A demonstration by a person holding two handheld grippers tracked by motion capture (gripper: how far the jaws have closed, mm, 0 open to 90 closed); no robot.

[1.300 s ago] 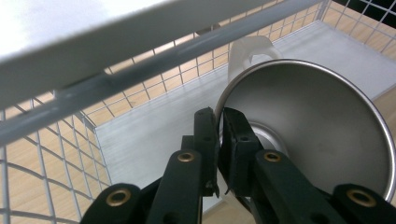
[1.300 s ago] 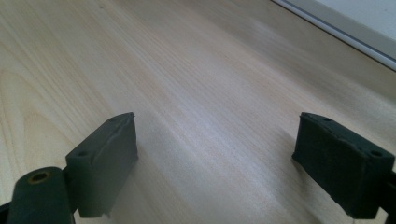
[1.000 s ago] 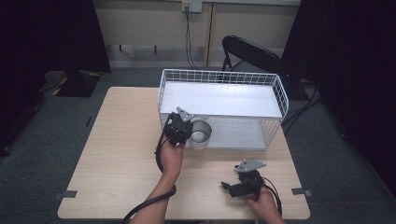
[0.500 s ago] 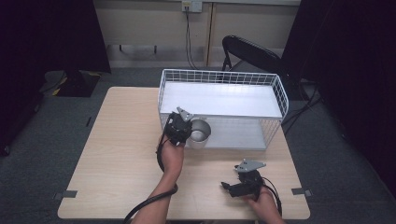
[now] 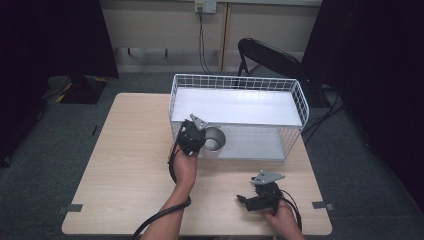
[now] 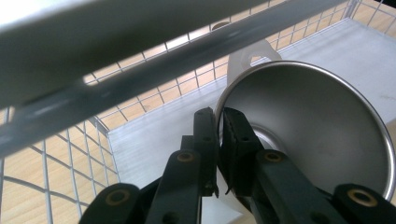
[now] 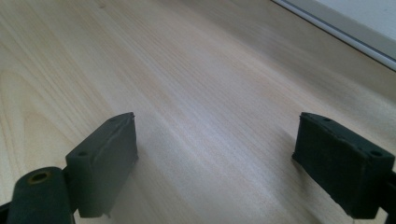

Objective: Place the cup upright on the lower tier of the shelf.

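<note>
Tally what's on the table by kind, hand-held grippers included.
Wire rack: 1
Metal cup: 1
Hand-held gripper: 2, left shut on the cup's rim, right open over bare table
Total: 4

Shiny steel cup [image 6: 303,135], tipped on its side; rim pinched; at the wire basket's [image 5: 240,85] lower shelf

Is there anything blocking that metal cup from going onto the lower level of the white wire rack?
Nothing visible does. The left claw is pinched on the rim of the metal cup, right at the open front of the wire rack. The lower shelf behind the cup looks bare, and the upper shelf sits above it.
</note>
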